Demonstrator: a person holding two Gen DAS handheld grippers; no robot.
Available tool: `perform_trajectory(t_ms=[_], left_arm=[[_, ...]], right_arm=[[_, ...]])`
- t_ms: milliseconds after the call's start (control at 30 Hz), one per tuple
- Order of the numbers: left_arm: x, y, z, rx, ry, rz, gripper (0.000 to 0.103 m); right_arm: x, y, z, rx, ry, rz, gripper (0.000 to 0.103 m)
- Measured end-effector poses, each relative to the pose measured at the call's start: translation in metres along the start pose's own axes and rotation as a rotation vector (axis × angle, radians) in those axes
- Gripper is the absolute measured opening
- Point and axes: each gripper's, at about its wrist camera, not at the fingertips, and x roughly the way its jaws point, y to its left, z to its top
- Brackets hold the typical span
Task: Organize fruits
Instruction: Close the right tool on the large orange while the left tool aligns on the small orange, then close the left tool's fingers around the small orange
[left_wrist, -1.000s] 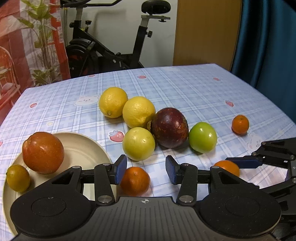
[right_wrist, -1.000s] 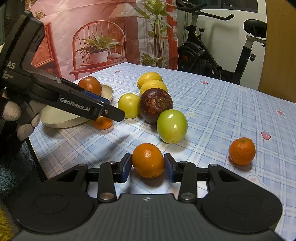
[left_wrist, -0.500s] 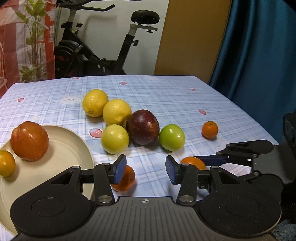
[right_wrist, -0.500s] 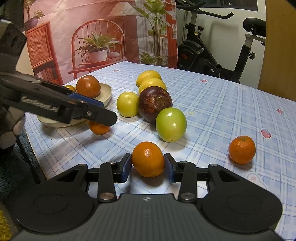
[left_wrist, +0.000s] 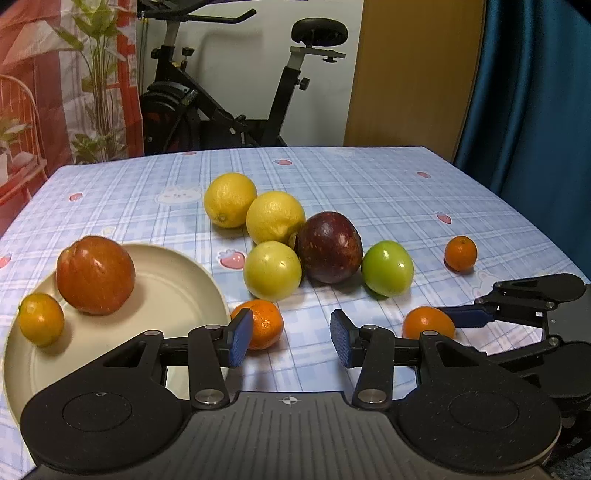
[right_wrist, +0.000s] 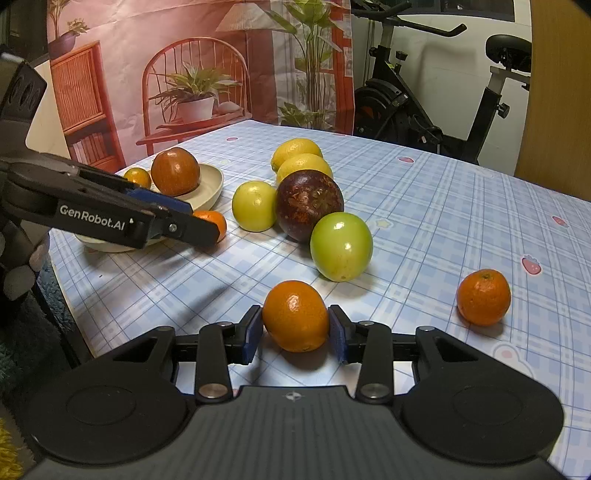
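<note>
- Right claw (right_wrist: 295, 328) unmoved, pinching a small orange (right_wrist: 295, 315) on the surface (right_wrist: 443, 221).
- Left claw (left_wrist: 291, 341) spread, empty, swung back so another orange (left_wrist: 264, 323) sits just beyond its left pad.
- Farther left: plate (left_wrist: 177, 280), two fruits aboard; loading looks next.

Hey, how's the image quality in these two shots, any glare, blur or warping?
Left wrist view: sharp, fisheye bends the blue checked tablecloth edges; glare spot on the shiny green round fruit. Right wrist view: equally sharp, highlight on the same fruit, soft shadow under the orange mandarin between the right gripper pads.
</note>
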Motion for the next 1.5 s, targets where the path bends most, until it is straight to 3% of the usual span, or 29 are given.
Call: perform_trajectory(t_ms=[333, 533, 567, 600, 667, 767, 900, 1100, 1267, 1500], left_arm=[[0.006, 0.001, 0.005, 0.055, 0.03, 0.078, 0.048], [0.002, 0.002, 0.005, 0.04, 0.034, 0.071, 0.048], [0.001, 0.002, 0.005, 0.034, 0.033, 0.068, 0.047], [-0.001, 0.001, 0.005, 0.033, 0.026, 0.049, 0.038], [-0.003, -0.002, 0.006, 0.043, 0.027, 0.013, 0.037], [-0.001, -0.011, 0.004, 0.086, 0.035, 0.033, 0.037], [-0.004, -0.009, 0.003, 0.04, 0.052, 0.039, 0.037], [-0.01, -0.003, -0.001, -0.068, 0.093, -0.024, 0.037], [-0.006, 0.002, -0.001, -0.12, 0.121, 0.029, 0.038], [0.009, 0.001, 0.001, -0.118, 0.15, 0.104, 0.037]], right_arm=[[0.002, 0.0, 0.0, 0.006, 0.005, 0.003, 0.041], [0.002, 0.0, 0.0, 0.006, 0.005, 0.002, 0.041], [0.002, 0.0, 0.0, 0.007, 0.005, 0.003, 0.041], [0.002, 0.0, 0.0, 0.007, 0.005, 0.003, 0.041], [0.002, 0.0, 0.0, 0.007, 0.005, 0.003, 0.041], [0.002, 0.0, 0.0, 0.007, 0.005, 0.003, 0.041], [0.002, 0.0, 0.0, 0.007, 0.005, 0.003, 0.041], [0.002, 0.0, 0.0, 0.007, 0.005, 0.003, 0.041], [0.002, 0.0, 0.0, 0.007, 0.005, 0.002, 0.041], [0.002, 0.0, 0.0, 0.006, 0.004, 0.004, 0.041]])
